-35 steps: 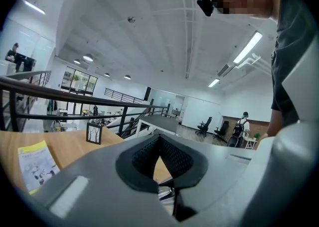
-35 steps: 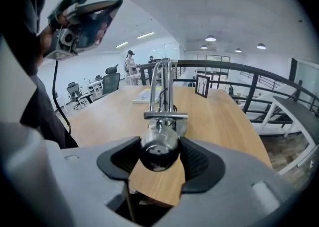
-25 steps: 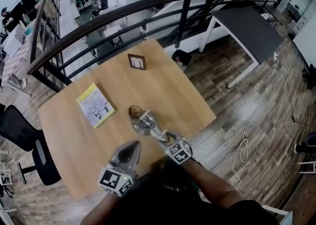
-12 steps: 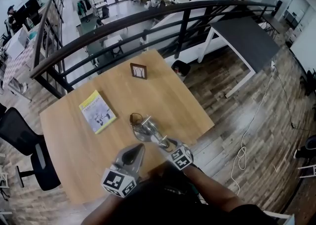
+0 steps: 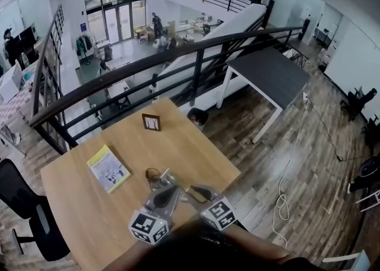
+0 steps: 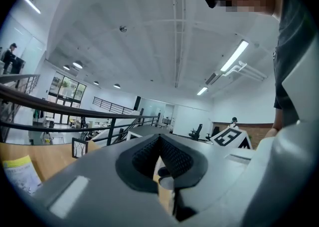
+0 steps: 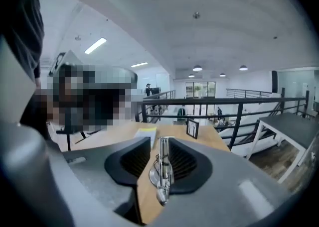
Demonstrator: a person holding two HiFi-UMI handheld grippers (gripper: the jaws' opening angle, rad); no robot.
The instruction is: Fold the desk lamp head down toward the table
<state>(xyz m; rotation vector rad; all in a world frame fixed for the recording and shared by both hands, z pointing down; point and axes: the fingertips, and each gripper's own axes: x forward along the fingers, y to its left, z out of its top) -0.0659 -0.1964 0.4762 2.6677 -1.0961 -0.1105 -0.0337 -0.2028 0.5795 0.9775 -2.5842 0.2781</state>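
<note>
The chrome desk lamp (image 5: 155, 176) lies low on the wooden table (image 5: 71, 204), its round base and thin arm partly hidden behind my grippers. Both grippers are raised above it, close to the head camera. In the right gripper view the lamp (image 7: 162, 171) shows down through the gap of my right gripper (image 7: 159, 142), whose jaws are closing with nothing pressed between the pads. In the head view the right gripper (image 5: 200, 192) hovers just right of the lamp. My left gripper (image 5: 169, 191) points level, and its pads (image 6: 172, 159) meet at the tips with nothing held.
A yellow-edged book (image 5: 108, 169) lies left of the lamp, and a small picture frame (image 5: 151, 122) stands at the table's far edge. A black railing (image 5: 178, 56) runs behind the table. A dark office chair (image 5: 24, 210) stands at the left.
Both grippers have risen from the table toward the head camera, the right one much more, leaving the lamp's arm. The head view has tilted up to show more of the room.
</note>
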